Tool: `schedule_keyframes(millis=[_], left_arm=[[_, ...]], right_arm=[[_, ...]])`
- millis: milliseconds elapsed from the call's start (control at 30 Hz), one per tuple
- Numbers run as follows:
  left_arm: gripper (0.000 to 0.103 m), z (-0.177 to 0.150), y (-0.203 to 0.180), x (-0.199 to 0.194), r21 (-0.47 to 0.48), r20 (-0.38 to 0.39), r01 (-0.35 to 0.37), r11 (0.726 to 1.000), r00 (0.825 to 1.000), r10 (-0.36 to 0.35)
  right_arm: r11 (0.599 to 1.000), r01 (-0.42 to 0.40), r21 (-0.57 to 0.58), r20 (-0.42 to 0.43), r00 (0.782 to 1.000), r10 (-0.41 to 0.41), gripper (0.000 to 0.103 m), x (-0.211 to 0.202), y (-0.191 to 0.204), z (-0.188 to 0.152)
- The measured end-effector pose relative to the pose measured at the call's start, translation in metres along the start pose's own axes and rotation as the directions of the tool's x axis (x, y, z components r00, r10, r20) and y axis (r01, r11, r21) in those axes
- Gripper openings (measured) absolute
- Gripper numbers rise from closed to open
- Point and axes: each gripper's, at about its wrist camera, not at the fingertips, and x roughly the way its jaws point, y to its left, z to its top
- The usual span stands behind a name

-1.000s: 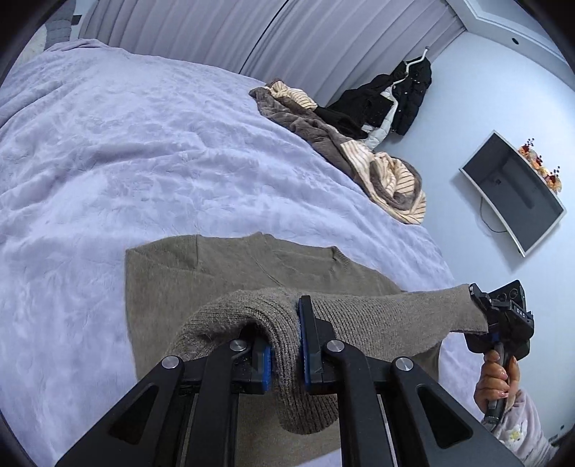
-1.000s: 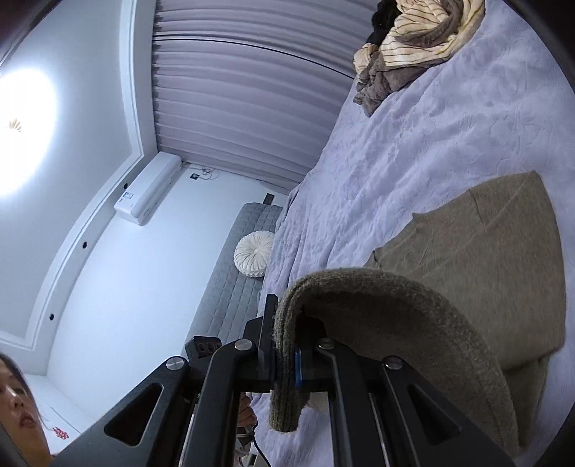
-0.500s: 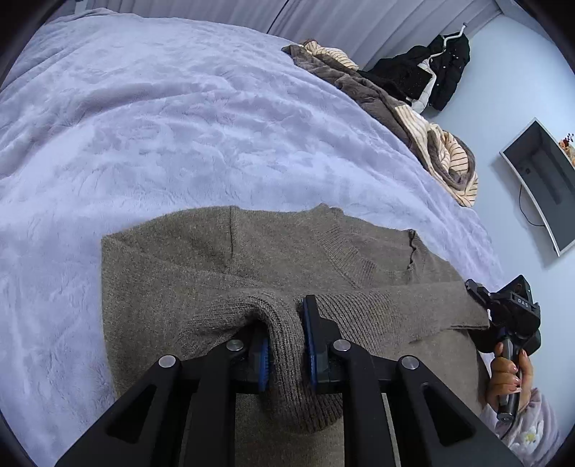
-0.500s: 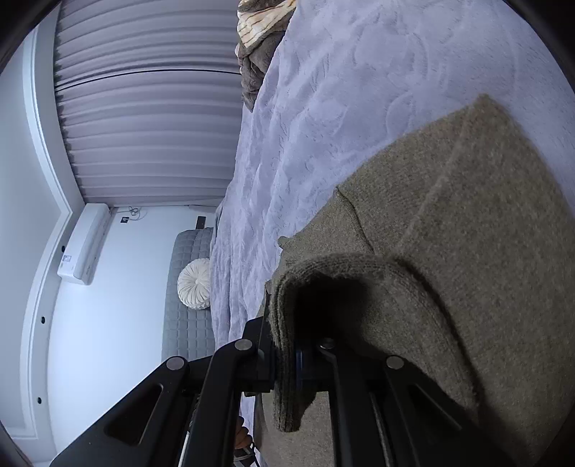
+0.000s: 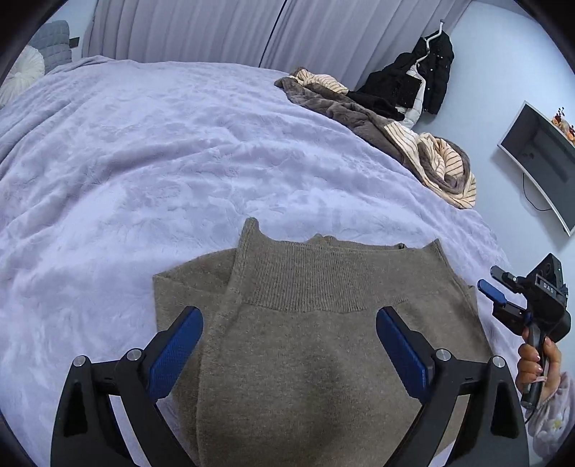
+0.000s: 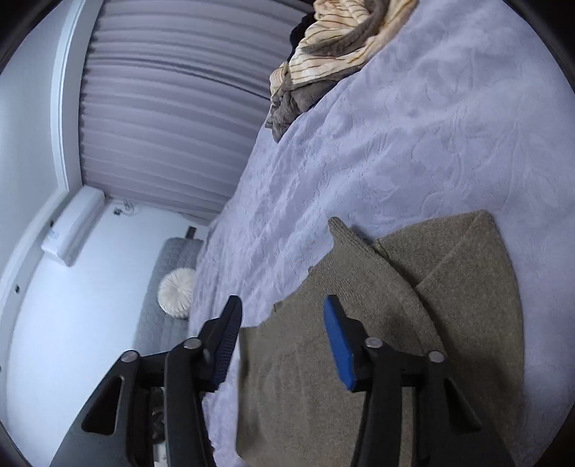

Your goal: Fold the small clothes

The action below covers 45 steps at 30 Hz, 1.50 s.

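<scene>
A small brown knit sweater (image 5: pixel 323 323) lies folded on the lilac bedspread (image 5: pixel 161 161), its ribbed hem doubled over on top. My left gripper (image 5: pixel 289 319) hovers just above it, jaws opening wide, blue pads apart and clear of the knit. In the right wrist view the same sweater (image 6: pixel 413 323) lies flat below my right gripper (image 6: pixel 284 319), whose jaws are opening with only the sweater's edge beneath them, nothing pinched. The right gripper (image 5: pixel 499 291) also shows in the left wrist view at the sweater's right side, held by a hand (image 5: pixel 535 363).
A heap of brown and striped clothes (image 5: pixel 406 140) lies at the far right edge of the bed, a black jacket (image 5: pixel 427 68) hanging behind it. Curtains (image 5: pixel 251 32) line the far wall. A wall screen (image 5: pixel 542 158) is at right. A grey seat with a round cushion (image 6: pixel 176 292) stands beyond the bed.
Both grippers let go of the sweater's folded-over part, which now lies flat on the rest of it. Both jaws have opened, the left one widely, and both hands dropped lower.
</scene>
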Motion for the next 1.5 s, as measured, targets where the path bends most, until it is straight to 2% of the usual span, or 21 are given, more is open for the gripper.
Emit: schedule_keyframes(millis=[67, 233, 333, 400, 467, 500, 533, 567, 633, 767, 833, 933, 1067, 1133, 1200, 1267, 1333, 1367, 1500], left_arm=[[0.097, -0.001, -0.004, 0.013, -0.011, -0.014, 0.016, 1.0, 1.0, -0.016], [0.097, -0.007, 0.004, 0.05, -0.01, -0.049, -0.107, 0.994, 0.993, 0.106], [0.097, -0.016, 0.035, 0.056, -0.069, -0.092, -0.145, 0.987, 0.986, 0.139], [0.097, -0.02, 0.054, 0.048, -0.117, -0.09, -0.128, 0.985, 0.989, 0.118], [0.097, -0.024, 0.068, 0.039, -0.133, -0.108, -0.181, 0.974, 0.98, 0.167], [0.097, -0.027, 0.074, 0.033, -0.14, -0.116, -0.185, 0.973, 0.979, 0.169], [0.097, -0.03, 0.078, 0.027, -0.151, -0.12, -0.182, 0.972, 0.979, 0.165], [0.097, -0.033, 0.082, 0.02, -0.164, -0.124, -0.174, 0.971, 0.98, 0.155], [0.097, -0.043, 0.086, 0.004, -0.181, -0.131, -0.142, 0.973, 0.984, 0.119], [0.097, -0.062, 0.08, -0.024, -0.184, -0.14, -0.037, 0.982, 0.99, 0.011], [0.097, -0.073, 0.073, -0.031, -0.191, -0.162, 0.034, 0.981, 0.985, -0.066], [0.096, -0.088, 0.063, -0.032, -0.179, -0.205, 0.091, 0.98, 0.971, -0.127], [0.096, -0.105, 0.052, -0.029, -0.164, -0.252, 0.111, 0.98, 0.956, -0.15], [0.095, -0.111, 0.047, -0.031, -0.163, -0.261, 0.132, 0.978, 0.95, -0.172], [0.083, -0.116, 0.041, -0.031, -0.146, -0.275, 0.142, 0.979, 0.945, -0.178], [0.083, -0.119, 0.038, -0.028, -0.122, -0.294, 0.116, 0.986, 0.944, -0.147], [0.07, -0.121, 0.039, -0.025, -0.115, -0.319, 0.089, 0.989, 0.94, -0.121], [0.07, -0.121, 0.041, -0.026, -0.115, -0.327, 0.071, 0.991, 0.939, -0.105], [0.07, -0.122, 0.05, -0.035, -0.149, -0.304, 0.082, 0.985, 0.945, -0.124]], right_arm=[[0.995, 0.07, -0.066, -0.041, 0.996, -0.073, 0.037, 0.014, 0.007, -0.006], [0.983, 0.173, -0.057, -0.07, 0.982, -0.177, 0.037, 0.045, -0.011, -0.012], [0.985, 0.17, 0.007, -0.052, 0.984, -0.169, 0.019, 0.043, -0.036, -0.012], [0.988, 0.148, 0.039, -0.027, 0.989, -0.147, 0.018, 0.032, -0.044, -0.009], [0.984, 0.175, 0.027, -0.004, 0.985, -0.175, 0.022, 0.02, -0.043, -0.007], [0.982, 0.188, 0.017, -0.002, 0.982, -0.188, 0.022, 0.014, -0.041, -0.006], [0.98, 0.199, 0.008, -0.003, 0.98, -0.199, 0.026, 0.009, -0.039, -0.006], [0.978, 0.209, -0.002, -0.005, 0.978, -0.209, 0.036, 0.003, -0.037, -0.007], [0.975, 0.221, -0.03, -0.01, 0.975, -0.222, 0.047, -0.011, -0.031, -0.013], [0.971, 0.229, -0.066, -0.032, 0.972, -0.232, 0.048, -0.038, -0.023, -0.031], [0.976, 0.211, -0.048, -0.037, 0.976, -0.213, 0.048, -0.058, -0.027, -0.04], [0.985, 0.167, -0.04, -0.067, 0.983, -0.169, 0.048, -0.082, -0.032, -0.055], [0.984, 0.169, -0.062, -0.142, 0.974, -0.176, 0.048, -0.097, -0.041, -0.078], [0.988, 0.145, -0.044, -0.17, 0.974, -0.15, 0.048, -0.1, -0.047, -0.087], [0.992, 0.126, -0.03, -0.175, 0.976, -0.13, 0.048, -0.1, -0.05, -0.092], [0.994, 0.107, -0.021, -0.178, 0.978, -0.109, 0.047, -0.096, -0.051, -0.093], [0.995, 0.1, -0.015, -0.193, 0.976, -0.101, 0.046, -0.088, -0.051, -0.09], [0.994, 0.106, -0.016, -0.2, 0.974, -0.107, 0.046, -0.084, -0.051, -0.09], [0.994, 0.108, -0.007, -0.192, 0.976, -0.107, 0.046, -0.083, -0.051, -0.091]])
